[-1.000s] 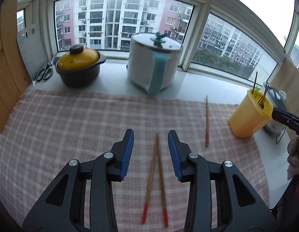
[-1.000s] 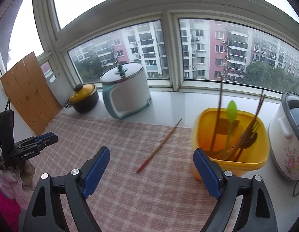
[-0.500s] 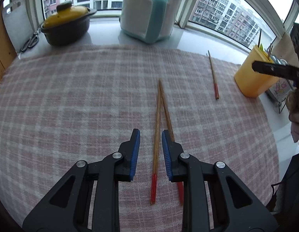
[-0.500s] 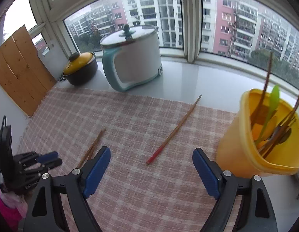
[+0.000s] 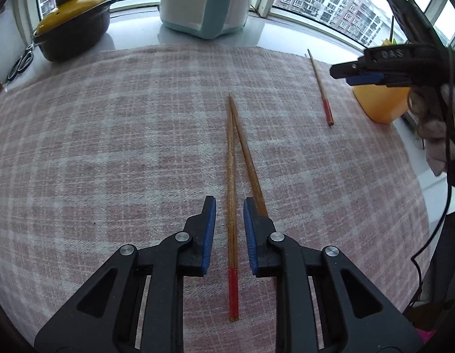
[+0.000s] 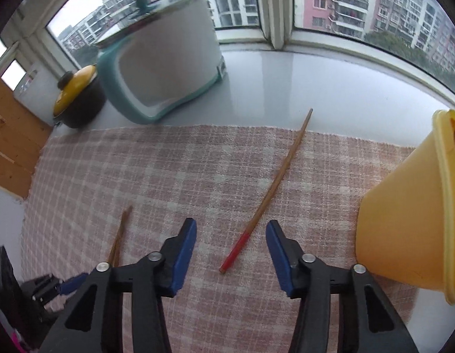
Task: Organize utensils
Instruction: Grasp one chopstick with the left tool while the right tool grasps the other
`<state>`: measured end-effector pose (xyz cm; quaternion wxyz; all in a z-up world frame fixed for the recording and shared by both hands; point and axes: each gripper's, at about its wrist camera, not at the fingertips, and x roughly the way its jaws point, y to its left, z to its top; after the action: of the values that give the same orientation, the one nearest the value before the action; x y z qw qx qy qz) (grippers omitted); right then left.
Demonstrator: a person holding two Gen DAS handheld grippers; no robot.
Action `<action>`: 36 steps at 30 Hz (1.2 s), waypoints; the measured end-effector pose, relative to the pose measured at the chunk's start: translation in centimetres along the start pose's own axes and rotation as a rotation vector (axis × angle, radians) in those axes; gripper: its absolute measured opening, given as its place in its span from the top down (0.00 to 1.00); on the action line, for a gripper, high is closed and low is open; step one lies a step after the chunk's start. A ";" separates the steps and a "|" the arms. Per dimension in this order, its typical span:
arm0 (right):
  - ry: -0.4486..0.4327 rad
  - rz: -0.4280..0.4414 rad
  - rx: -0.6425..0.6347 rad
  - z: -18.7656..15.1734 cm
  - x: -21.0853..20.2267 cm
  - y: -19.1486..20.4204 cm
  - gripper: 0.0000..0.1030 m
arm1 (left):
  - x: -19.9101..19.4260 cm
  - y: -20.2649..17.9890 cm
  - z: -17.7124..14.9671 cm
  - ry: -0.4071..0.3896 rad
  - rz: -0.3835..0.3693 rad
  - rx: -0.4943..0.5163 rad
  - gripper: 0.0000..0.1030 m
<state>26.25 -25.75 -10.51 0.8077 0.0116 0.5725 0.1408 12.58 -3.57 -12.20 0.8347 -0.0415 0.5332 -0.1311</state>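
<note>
Two wooden chopsticks with red ends [image 5: 232,153] lie in a narrow V on the pink checked cloth [image 5: 109,147]. My left gripper [image 5: 230,200] hangs low over them, jaws narrow but open. One stick runs between the pads without touching them and the other passes under the right finger. A third chopstick [image 6: 274,185] lies slanted on the cloth, its red end ahead of my right gripper [image 6: 232,223], whose jaws are closing with nothing pressed between them. The yellow utensil holder [image 6: 404,220] stands at the right.
A white and teal pot [image 6: 162,67] and a black pot with a yellow lid [image 5: 71,26] stand on the sill behind the cloth. Scissors [image 5: 20,61] lie at the far left. A wooden board [image 6: 9,147] leans at the left edge.
Both grippers have sunk toward the cloth. The left jaws narrowed around one stick of the pair. The right gripper swung left from the holder to the single chopstick and its jaws narrowed.
</note>
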 end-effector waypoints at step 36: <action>0.075 -0.165 -0.018 4.0 6.9 -0.9 0.94 | 1.8 1.0 1.3 0.017 0.016 -0.036 0.95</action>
<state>32.25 -24.36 -15.60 0.7944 -0.0482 0.6002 0.0795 14.68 -3.17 -13.47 0.8302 -0.0514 0.5431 -0.1152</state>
